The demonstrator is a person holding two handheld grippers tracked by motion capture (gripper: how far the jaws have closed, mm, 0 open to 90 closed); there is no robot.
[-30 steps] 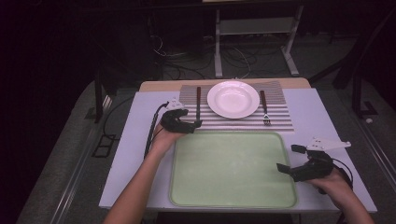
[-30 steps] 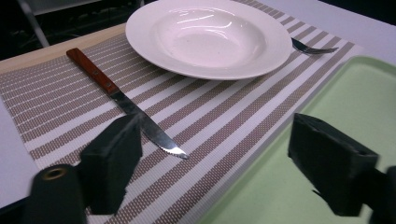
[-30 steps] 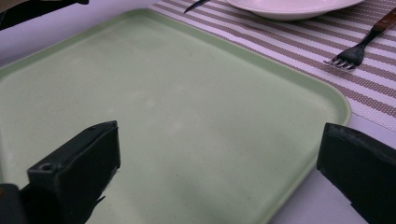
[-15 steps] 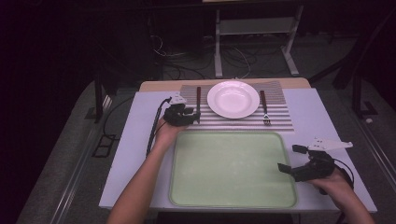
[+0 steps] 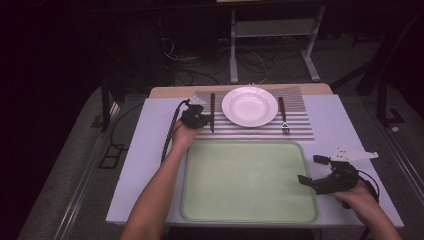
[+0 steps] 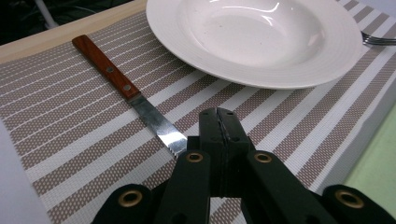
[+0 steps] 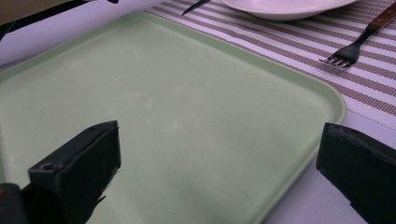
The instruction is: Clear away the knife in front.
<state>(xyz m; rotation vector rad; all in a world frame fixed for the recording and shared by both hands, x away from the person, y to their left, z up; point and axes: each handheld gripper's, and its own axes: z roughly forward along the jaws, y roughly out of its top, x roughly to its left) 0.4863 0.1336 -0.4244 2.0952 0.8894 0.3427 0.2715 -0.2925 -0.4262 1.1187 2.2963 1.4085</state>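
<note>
A dim room surrounds the pale surface (image 5: 140,165), where a striped placemat (image 5: 300,131) lies beyond a green tray (image 5: 250,180). The left hand-held gripper (image 6: 219,122) has just been closing; its jaws are now pressed together with nothing between them, the tips on the placemat just beside the blade tip of the knife (image 6: 126,91), left of the white plate (image 6: 261,42). The knife lies flat, not yet gripped, so lifting it is all still to do, as I judge it. The right hand-held gripper (image 7: 219,154) is spread wide over the tray's near-right corner. A fork (image 5: 283,116) lies right of the plate.
</note>
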